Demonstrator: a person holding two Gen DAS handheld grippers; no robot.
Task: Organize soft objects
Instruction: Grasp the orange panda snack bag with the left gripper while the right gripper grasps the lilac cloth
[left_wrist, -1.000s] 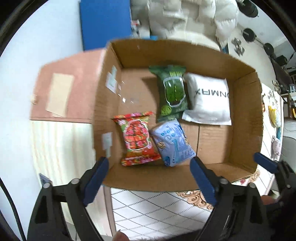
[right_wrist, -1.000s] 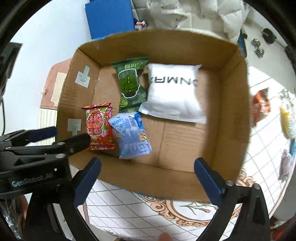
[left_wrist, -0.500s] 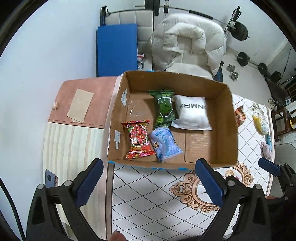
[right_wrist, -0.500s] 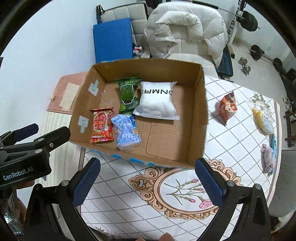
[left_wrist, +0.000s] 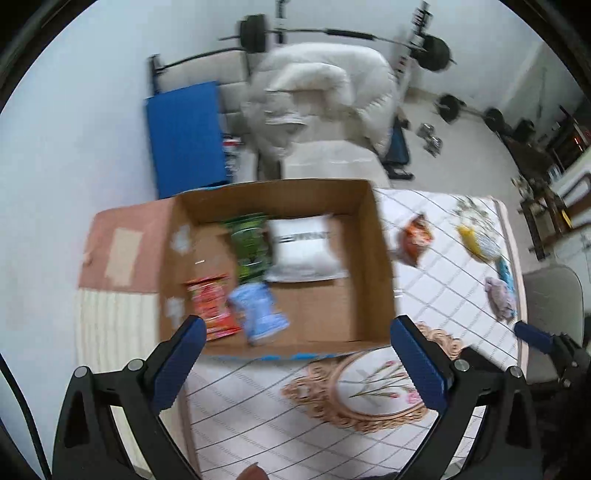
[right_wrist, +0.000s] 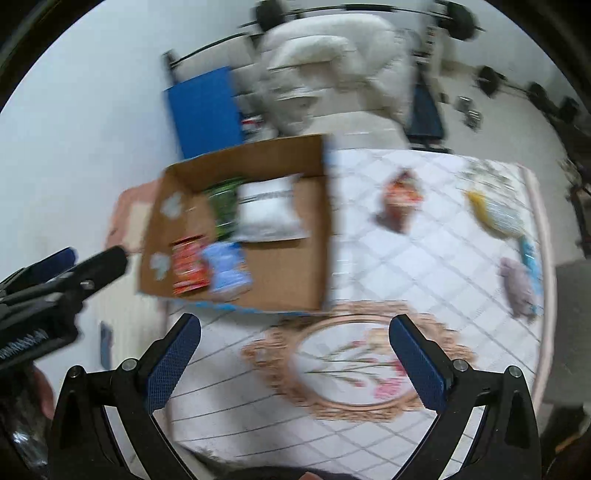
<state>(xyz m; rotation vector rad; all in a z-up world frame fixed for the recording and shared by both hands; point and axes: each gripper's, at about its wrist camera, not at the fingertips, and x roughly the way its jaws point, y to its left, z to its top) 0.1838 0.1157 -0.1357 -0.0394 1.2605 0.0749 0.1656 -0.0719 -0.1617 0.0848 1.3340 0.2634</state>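
Observation:
A cardboard box (left_wrist: 380, 266) (right_wrist: 317, 295) stands at the table's left end. It holds a red packet (left_wrist: 210, 306), a light blue packet (left_wrist: 258, 314), a green packet (left_wrist: 249, 247) and a white pillow pack (left_wrist: 303, 251). On the tablecloth to its right lie an orange-red packet (left_wrist: 415, 236) (right_wrist: 400, 197), a yellow and clear bag (right_wrist: 495, 216), a lilac soft item (right_wrist: 517, 286) and a blue item (right_wrist: 530, 258). My left gripper (left_wrist: 295, 362) and right gripper (right_wrist: 293, 356) are both open and empty, high above the table's near side.
The white checked tablecloth has a round floral medallion (right_wrist: 354, 362) below the right gripper. A chair with a white padded jacket (left_wrist: 325, 99), a blue mat (left_wrist: 184, 136) and barbell weights stand behind the table. A pink board (left_wrist: 122, 247) lies left of the box.
Both grippers have risen and pulled back from the box, then swung right. The box looks smaller and the loose items on the table's right side have come into view.

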